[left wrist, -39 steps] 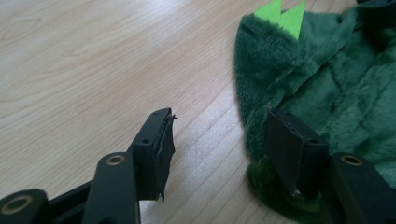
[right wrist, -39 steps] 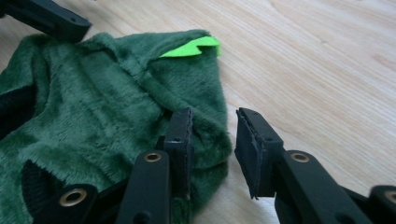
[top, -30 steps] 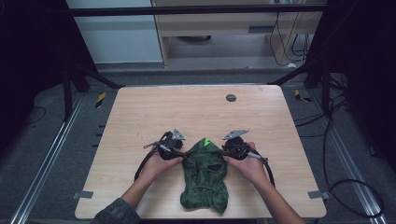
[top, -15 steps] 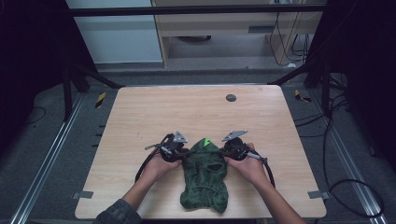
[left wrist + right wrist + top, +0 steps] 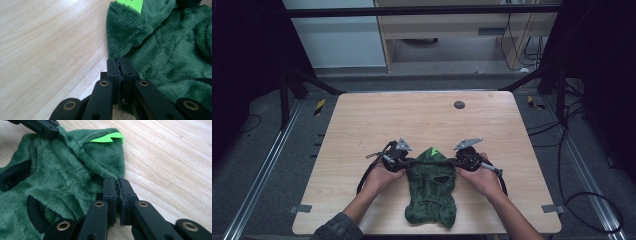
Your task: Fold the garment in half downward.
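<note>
Both sets of jaws have just been closing: the left gripper and right gripper now pinch opposite edges of the fuzzy dark-green plush garment, low centre of the pale wooden table. Lifting or spreading looks next.

Deep-pile plush cloth on the green garment, soft and matt, with ribbed black knit at the openings and a smooth neon-green patch at upper centre. Pale wood-grain table, smooth with a faint sheen. Matt black plastic on the right gripper, brass-coloured rivets, ridged inner pads.
</note>
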`<act>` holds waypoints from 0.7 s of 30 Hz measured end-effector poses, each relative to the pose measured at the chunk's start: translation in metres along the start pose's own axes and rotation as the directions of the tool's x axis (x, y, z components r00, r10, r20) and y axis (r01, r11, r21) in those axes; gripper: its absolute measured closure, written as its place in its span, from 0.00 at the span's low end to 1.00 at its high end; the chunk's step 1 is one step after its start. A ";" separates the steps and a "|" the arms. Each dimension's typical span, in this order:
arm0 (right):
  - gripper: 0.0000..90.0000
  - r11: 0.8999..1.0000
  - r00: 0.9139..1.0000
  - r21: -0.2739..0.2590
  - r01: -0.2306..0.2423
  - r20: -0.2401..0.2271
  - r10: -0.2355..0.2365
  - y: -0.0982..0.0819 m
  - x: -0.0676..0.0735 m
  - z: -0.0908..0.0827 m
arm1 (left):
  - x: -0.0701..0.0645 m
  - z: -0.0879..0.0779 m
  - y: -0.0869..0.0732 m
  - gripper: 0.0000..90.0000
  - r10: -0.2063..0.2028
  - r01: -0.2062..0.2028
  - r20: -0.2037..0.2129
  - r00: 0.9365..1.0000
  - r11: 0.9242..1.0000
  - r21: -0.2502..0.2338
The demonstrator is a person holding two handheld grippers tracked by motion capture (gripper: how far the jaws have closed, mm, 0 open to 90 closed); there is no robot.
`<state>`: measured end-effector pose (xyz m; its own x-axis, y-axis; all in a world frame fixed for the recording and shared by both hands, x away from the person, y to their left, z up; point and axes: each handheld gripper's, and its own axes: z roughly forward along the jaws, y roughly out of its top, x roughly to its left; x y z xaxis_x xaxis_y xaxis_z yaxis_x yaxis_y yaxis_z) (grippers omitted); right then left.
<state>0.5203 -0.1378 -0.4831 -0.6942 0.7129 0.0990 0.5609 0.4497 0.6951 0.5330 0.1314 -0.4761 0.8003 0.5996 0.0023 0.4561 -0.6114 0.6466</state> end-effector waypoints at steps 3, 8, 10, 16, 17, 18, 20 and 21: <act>0.95 1.000 1.000 -0.013 0.010 -0.004 -0.010 0.002 0.001 -0.003 | -0.001 -0.001 0.001 0.98 0.007 -0.007 -0.003 1.000 1.000 -0.005; 0.95 1.000 1.000 -0.019 0.022 -0.011 -0.022 0.006 0.002 -0.007 | 0.001 -0.005 0.002 0.98 0.013 -0.013 -0.010 1.000 1.000 -0.002; 0.95 0.999 1.000 -0.020 0.028 -0.011 -0.029 0.007 0.003 -0.009 | 0.001 -0.007 0.003 0.98 0.019 -0.019 -0.013 1.000 1.000 -0.004; 0.95 0.998 0.999 -0.037 0.043 -0.007 -0.043 0.015 0.003 -0.013 | 0.003 -0.013 0.011 0.98 0.036 -0.036 -0.031 0.999 0.999 -0.011; 0.95 0.998 0.999 -0.037 0.043 -0.007 -0.043 0.015 0.003 -0.013 | 0.003 -0.013 0.011 0.98 0.036 -0.036 -0.031 0.999 0.999 -0.011; 0.95 0.998 0.999 -0.038 0.042 -0.005 -0.042 0.016 0.002 -0.013 | 0.004 -0.014 0.012 0.98 0.042 -0.043 -0.033 0.999 0.999 -0.011; 0.95 0.999 0.999 -0.033 0.035 0.008 -0.034 0.018 0.002 -0.015 | 0.006 -0.014 0.015 0.98 0.054 -0.054 -0.036 0.998 0.999 -0.006; 0.95 0.999 0.999 -0.037 0.033 0.010 -0.033 0.020 0.001 -0.015 | 0.007 -0.014 0.017 0.98 0.054 -0.054 -0.039 0.998 0.999 -0.004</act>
<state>0.5235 -0.1360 -0.4585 -0.7074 0.7034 0.0688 0.5205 0.4526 0.7240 0.5407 0.1322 -0.4549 0.8079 0.5854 0.0675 0.4105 -0.6412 0.6484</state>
